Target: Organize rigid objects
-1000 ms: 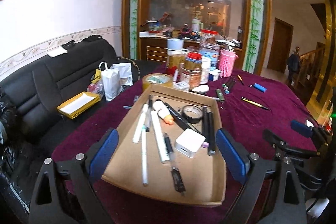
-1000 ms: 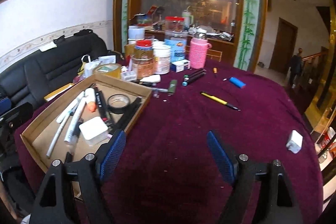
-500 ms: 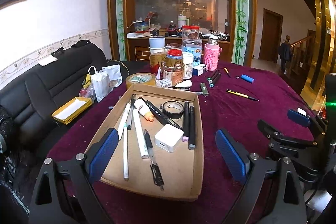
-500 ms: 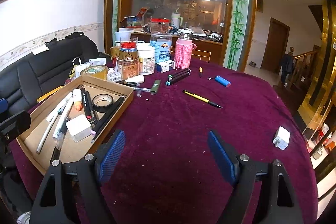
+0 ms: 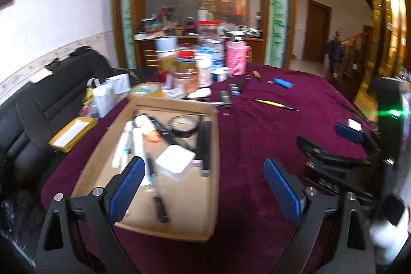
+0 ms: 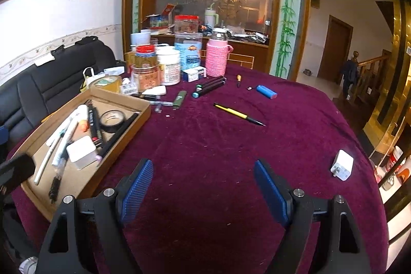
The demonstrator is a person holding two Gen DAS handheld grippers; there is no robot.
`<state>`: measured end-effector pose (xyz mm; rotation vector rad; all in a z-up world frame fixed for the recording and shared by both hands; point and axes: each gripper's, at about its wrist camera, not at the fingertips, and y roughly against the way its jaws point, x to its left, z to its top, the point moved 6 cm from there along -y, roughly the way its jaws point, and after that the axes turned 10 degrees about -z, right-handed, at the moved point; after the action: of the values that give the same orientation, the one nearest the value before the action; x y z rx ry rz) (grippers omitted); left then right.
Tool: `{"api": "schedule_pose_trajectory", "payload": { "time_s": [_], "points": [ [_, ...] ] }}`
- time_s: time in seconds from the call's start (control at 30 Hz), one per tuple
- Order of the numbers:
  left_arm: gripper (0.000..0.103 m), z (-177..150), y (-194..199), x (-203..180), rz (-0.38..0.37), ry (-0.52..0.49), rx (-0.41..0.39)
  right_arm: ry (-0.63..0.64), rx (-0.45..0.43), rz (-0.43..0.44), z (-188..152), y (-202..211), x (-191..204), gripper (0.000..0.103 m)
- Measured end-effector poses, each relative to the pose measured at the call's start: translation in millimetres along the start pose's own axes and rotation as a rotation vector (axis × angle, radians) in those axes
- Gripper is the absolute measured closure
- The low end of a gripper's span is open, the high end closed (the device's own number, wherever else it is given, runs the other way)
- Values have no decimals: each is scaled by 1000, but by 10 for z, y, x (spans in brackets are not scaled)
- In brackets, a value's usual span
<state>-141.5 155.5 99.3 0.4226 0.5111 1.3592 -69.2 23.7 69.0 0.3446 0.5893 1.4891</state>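
Meanwhile, the right gripper (image 6: 203,190) hung wide apart and empty over bare maroon cloth (image 6: 218,145), with the cardboard tray (image 6: 123,136) of pens, tape roll (image 6: 112,120) and white block (image 6: 81,152) at its ten o'clock, the yellow pen (image 6: 237,114) at twelve o'clock, the blue cylinder (image 6: 266,91) beyond it near one o'clock, and the white charger (image 6: 341,164) well apart at three o'clock. Likewise, the left gripper (image 5: 204,190) was spread wide and held nothing above the tray's near right corner, its left pad over the tray floor and its right pad over cloth.
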Motion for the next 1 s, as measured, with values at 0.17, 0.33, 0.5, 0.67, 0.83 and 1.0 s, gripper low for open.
{"api": "schedule_pose_trajectory", "payload": {
  "time_s": [0.17,0.33,0.5,0.67,0.83,1.0],
  "points": [
    [10,56,-258,-382,-111,-38,30,-53,54,-33,-5,-233,-401,19],
    [10,-38,-821,-754,-260,0,169,-129,125,-125,-60,-480,-1031,19],
    [10,-187,-1379,-1069,-305,-21,258,-156,176,-174,-103,-683,-1410,19],
    [10,-289,-1752,-1087,-295,12,304,-156,226,-163,-103,-912,-1511,19],
    [9,-321,-1867,-901,-308,128,335,-166,258,-121,3,-1139,-1482,19],
    [1,-336,-1883,-931,-351,139,338,-190,298,-42,158,-1446,-1403,19]
  ]
}}
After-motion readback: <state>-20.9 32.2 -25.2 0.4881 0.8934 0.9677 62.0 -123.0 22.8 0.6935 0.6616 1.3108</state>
